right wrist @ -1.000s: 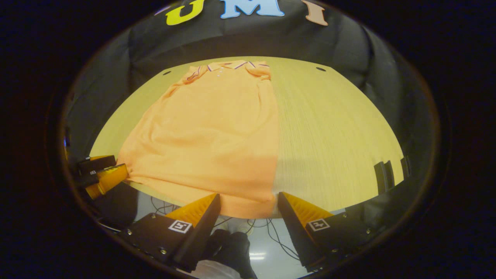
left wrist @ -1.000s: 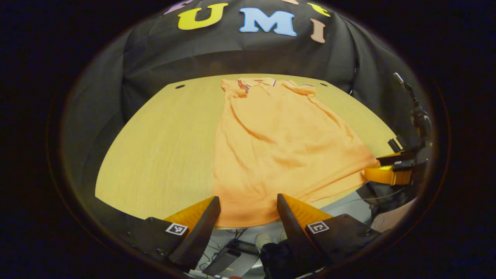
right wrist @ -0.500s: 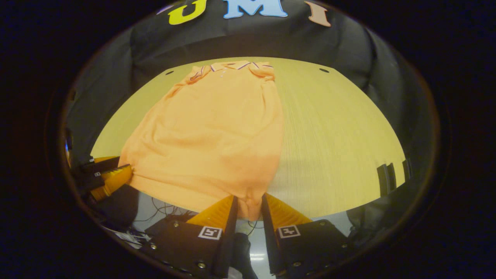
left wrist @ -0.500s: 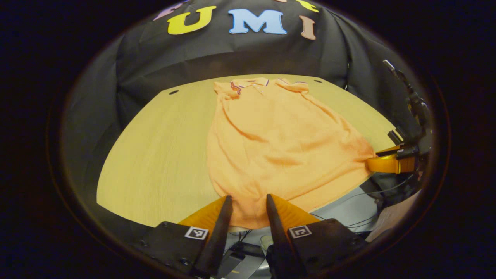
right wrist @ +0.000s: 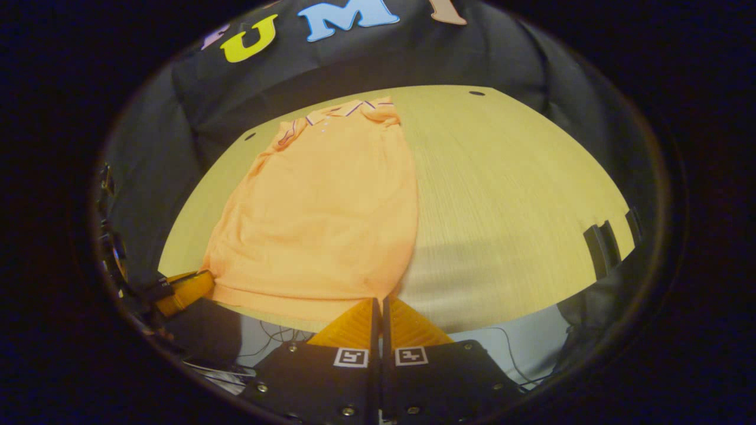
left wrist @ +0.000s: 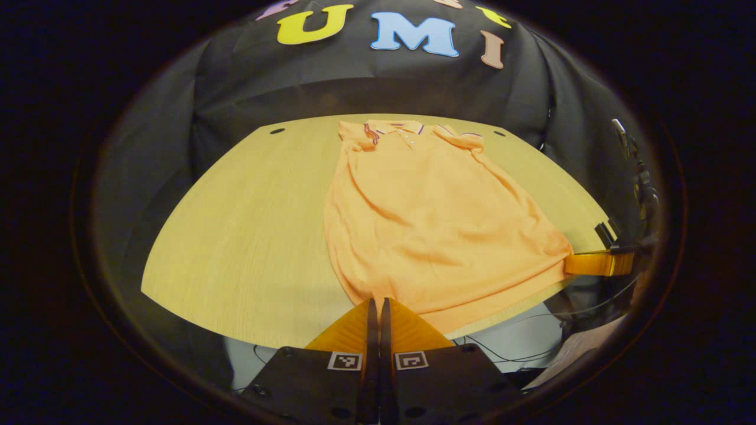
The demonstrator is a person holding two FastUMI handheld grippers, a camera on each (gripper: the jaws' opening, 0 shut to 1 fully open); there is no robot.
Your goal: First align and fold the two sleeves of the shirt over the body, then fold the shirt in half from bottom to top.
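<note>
We are pinching the shirt (left wrist: 437,224) hem, left gripper (left wrist: 378,302) and right gripper (right wrist: 378,301) each closed on one bottom corner; the collar (left wrist: 394,127) is lying straight ahead, across the surface (left wrist: 248,230).

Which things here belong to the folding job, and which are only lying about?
Part of the job:
- orange polo shirt, sleeves already folded in
- left hand-held gripper, shut on the shirt's hem corner
- right hand-held gripper, shut on the other hem corner
- wooden table under the shirt

Only lying about:
- cables below the table edge
</note>
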